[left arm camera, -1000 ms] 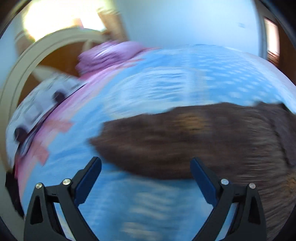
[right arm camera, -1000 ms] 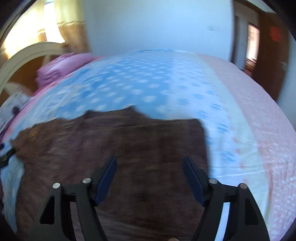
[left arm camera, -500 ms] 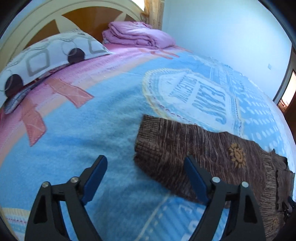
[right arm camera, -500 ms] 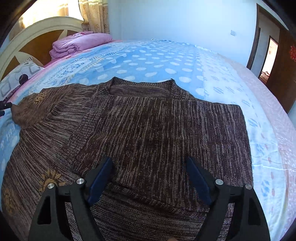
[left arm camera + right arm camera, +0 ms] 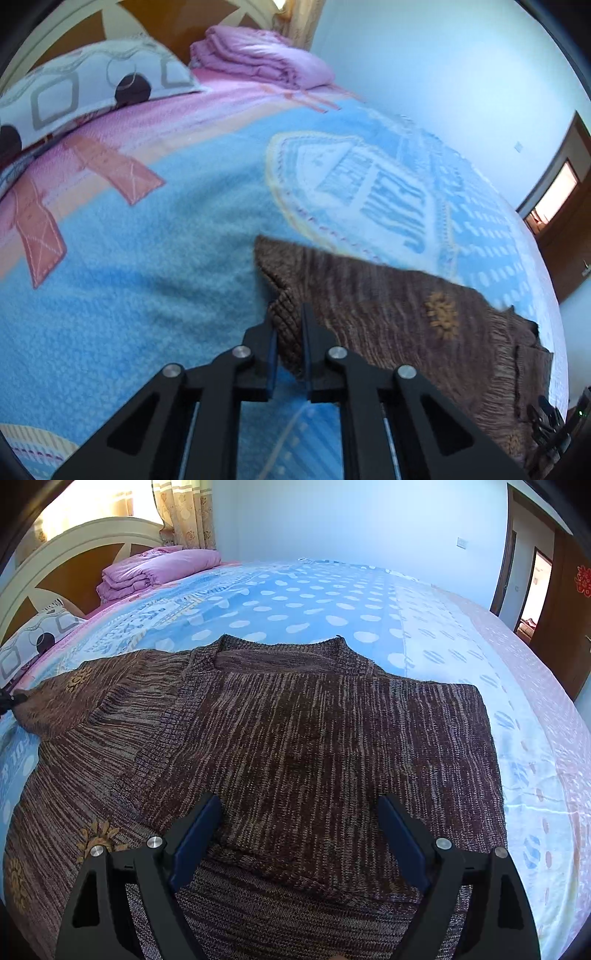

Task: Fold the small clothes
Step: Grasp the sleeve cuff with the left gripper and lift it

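Sweater (image 5: 295,746) lies flat on the bed (image 5: 332,602), right sleeve already folded in, left sleeve (image 5: 388,317) stretched toward the pillow (image 5: 85,88), with bare blanket all around. Since 0.5 s ago the left claw (image 5: 287,332) has gone from wide open to clamped on the cuff. Right claw (image 5: 299,834) hovers wide open above the hem, holding nothing.

One brown sweater (image 5: 303,746), one patterned pillow (image 5: 88,92), one folded pink quilt (image 5: 262,59), two tools: left tool (image 5: 288,325), right tool (image 5: 299,834).
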The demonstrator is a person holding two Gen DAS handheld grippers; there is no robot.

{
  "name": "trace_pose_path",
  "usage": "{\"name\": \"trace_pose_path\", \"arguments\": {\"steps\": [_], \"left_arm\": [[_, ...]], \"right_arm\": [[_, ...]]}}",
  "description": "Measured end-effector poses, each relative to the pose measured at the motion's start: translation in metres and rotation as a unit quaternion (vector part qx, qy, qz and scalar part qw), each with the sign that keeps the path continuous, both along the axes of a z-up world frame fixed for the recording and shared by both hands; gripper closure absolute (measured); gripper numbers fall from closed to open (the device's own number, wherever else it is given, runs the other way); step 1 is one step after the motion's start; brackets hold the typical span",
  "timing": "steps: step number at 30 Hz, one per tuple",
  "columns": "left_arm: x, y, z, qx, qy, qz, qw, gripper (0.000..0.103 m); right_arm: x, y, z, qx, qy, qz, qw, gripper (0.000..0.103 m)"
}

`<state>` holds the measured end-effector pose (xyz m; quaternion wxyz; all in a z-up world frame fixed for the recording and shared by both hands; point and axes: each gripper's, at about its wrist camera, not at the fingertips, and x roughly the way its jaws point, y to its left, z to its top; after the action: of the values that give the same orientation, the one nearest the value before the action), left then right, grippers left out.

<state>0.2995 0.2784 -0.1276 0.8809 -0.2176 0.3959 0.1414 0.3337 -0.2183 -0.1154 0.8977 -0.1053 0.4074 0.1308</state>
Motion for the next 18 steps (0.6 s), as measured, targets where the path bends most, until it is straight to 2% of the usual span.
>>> {"name": "trace_pose_path", "arguments": {"steps": [6, 10, 15, 18], "left_arm": [[-0.005, -0.008, 0.022, -0.043, -0.024, -0.022, 0.9986, 0.092], [-0.005, -0.026, 0.048, -0.038, -0.055, -0.040, 0.9969, 0.093], [0.002, -0.047, 0.076, -0.062, -0.086, -0.058, 0.9927, 0.093], [0.009, -0.065, 0.091, -0.068, -0.091, -0.071, 0.9910, 0.093]], "right_arm": [[0.000, -0.001, 0.000, 0.001, 0.001, -0.001, 1.000, 0.015], [0.001, -0.001, -0.001, 0.001, 0.001, -0.001, 1.000, 0.015], [0.002, -0.002, 0.000, 0.006, 0.003, -0.001, 1.000, 0.015], [-0.001, -0.009, 0.007, 0.035, -0.002, 0.007, 0.999, 0.015]]}}
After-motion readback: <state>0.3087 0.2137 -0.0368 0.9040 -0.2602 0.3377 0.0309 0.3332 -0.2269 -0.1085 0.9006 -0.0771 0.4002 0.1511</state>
